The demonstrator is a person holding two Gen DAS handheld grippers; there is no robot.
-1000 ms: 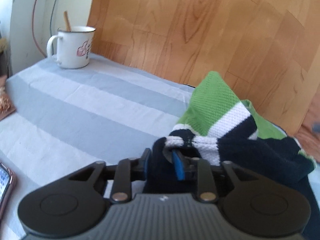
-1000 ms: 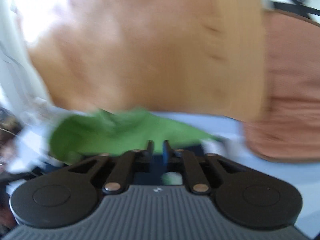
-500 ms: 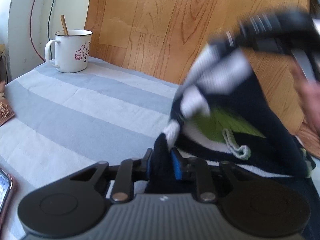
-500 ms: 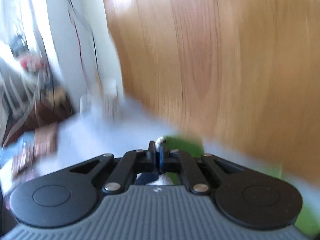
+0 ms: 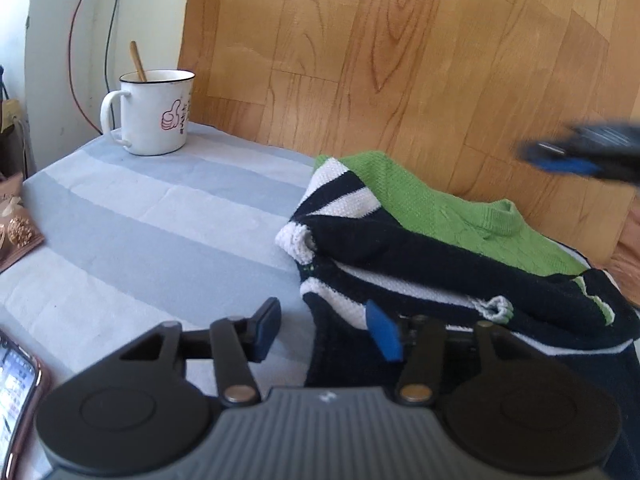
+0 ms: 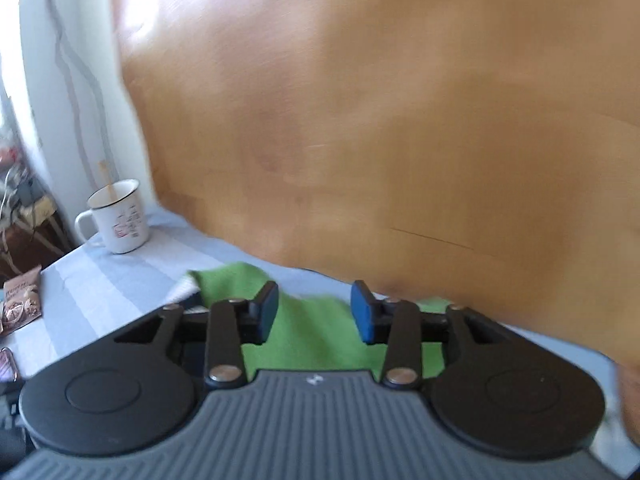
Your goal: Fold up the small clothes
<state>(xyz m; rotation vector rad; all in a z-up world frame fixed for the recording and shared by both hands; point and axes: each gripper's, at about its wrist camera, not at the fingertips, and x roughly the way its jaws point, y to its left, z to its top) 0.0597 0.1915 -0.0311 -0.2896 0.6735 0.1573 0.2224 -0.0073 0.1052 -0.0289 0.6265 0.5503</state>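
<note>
While spread wide, left tool [image 5: 326, 330] straddles sweater's [image 5: 420, 248] edge.

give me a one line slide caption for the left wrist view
Open left gripper at the edge of a half-folded green, navy and white sweater on a striped cloth.

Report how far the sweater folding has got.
Done: one fold is laid. The green, navy and white knitted sweater lies doubled on the striped grey tablecloth, its striped sleeve across the green body. In hand: nothing; the left gripper and the right gripper are both open and empty. Left: the bundle looks loose and uneven, so probably another fold and some tidying.
</note>
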